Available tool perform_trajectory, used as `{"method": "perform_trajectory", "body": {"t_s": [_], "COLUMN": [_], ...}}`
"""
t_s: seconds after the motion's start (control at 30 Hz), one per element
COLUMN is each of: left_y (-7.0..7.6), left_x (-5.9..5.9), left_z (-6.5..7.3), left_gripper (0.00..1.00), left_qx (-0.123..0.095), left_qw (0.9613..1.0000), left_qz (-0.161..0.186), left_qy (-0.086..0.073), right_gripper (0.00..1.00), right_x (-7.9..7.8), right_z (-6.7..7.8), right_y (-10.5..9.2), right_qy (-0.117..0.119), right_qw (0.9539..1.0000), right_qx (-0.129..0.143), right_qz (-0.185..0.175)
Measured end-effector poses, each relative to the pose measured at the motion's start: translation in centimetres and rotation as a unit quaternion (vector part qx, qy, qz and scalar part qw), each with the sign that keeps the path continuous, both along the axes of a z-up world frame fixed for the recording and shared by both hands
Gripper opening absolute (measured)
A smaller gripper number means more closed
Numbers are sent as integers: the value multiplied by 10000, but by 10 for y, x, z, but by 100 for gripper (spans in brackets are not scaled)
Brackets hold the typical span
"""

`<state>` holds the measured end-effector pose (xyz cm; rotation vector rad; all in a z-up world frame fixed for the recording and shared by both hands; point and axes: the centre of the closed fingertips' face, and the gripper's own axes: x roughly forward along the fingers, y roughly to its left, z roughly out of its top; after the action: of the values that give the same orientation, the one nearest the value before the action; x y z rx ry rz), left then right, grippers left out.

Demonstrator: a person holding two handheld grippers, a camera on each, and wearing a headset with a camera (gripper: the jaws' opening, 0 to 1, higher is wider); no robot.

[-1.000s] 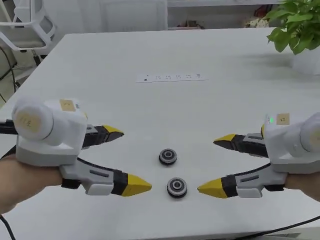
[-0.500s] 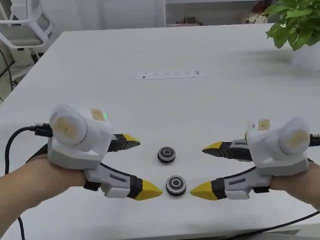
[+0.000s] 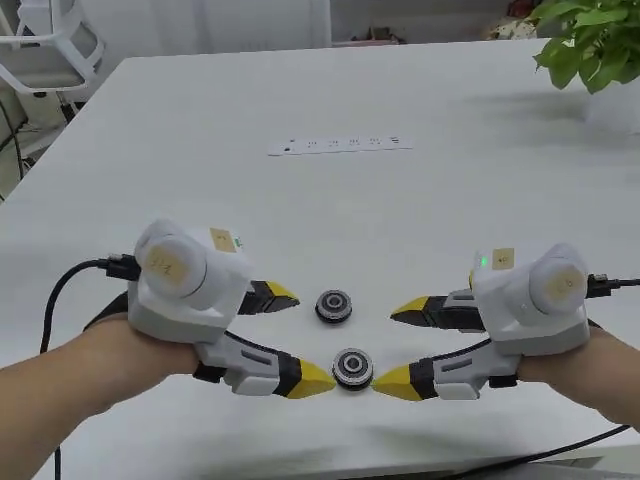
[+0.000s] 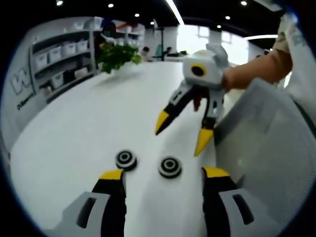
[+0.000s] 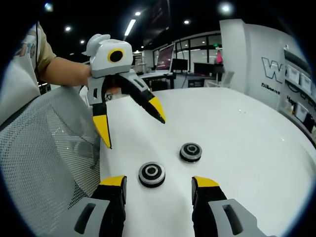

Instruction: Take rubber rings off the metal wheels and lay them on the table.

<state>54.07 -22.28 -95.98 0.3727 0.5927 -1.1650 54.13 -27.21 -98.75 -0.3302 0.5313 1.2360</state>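
both grippers have their jaws spread wide and hold nothing. the left gripper and the right gripper face each other low over the table. their lower yellow tips sit just to either side of the near wheel, and i cannot tell if either tip touches it. in each gripper view that wheel lies just ahead of the open jaws. the far wheel lies flat close behind it, between the upper tips. each wheel has its dark rubber ring seated around the rim.

risks, as i judge them:
- the wheels are small, round and loose on a smooth top, so a tip that closes off-centre could push one away or flip it.
- the ring sits tight on the rim, so pinching the whole wheel would grip metal and rubber together and peel nothing.
- with 1 gripper pulling and the other not bracing the hub, the wheel would simply lift along with the ring.
- the 2 wheels lie close together, so a wide jaw may knock the far one.

count: 2 grippers, 4 jaws, 2 wheels, 2 rings on them, 0 rings laid on the table. farther out are 1 socket strip, 1 plant and 1 chair.
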Motion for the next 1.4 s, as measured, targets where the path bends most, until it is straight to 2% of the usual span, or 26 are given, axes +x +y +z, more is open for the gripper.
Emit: {"method": "perform_trajectory", "body": {"t_s": [0.3, 0.73, 0.93, 1.17, 1.2, 1.27, 1.33, 1.37, 1.4], "left_y": [-13, -28, -34, -35, -38, -37, -38, -38, -37], "left_x": [-5, -2, -4, -3, -2, -2, -2, -2, -3], "left_z": [-13, -22, -30, -40, -39, -40, -41, -41, -42], "left_gripper": [55, 42, 37, 27, 25, 22, 18, 18, 17], "left_qx": [19, -98, -34, 146, 80, 120, 152, 184, 212], "left_qw": [9998, 9993, 9991, 9990, 9992, 9992, 9991, 9990, 9990], "left_qz": [-156, -152, -221, -264, -308, -283, -333, -408, -380], "left_qy": [112, 316, 357, 324, 257, 272, 205, 87, 106], "right_gripper": [46, 44, 44, 44, 44, 44, 44, 44, 44], "right_x": [-4, -7, -7, -8, -8, -8, -8, -9, -9], "right_z": [-9, -14, -16, -18, -19, -19, -20, -20, -20], "right_y": [1, 5, 3, 1, 1, 0, 0, 0, 0], "right_qy": [46, 109, 137, 153, 150, 150, 155, 159, 161], "right_qw": [9999, 9998, 9997, 9997, 9997, 9996, 9996, 9996, 9996], "right_qx": [-57, -92, -122, -140, -157, -176, -181, -181, -179], "right_qz": [79, 154, 143, 140, 142, 151, 153, 153, 156]}}
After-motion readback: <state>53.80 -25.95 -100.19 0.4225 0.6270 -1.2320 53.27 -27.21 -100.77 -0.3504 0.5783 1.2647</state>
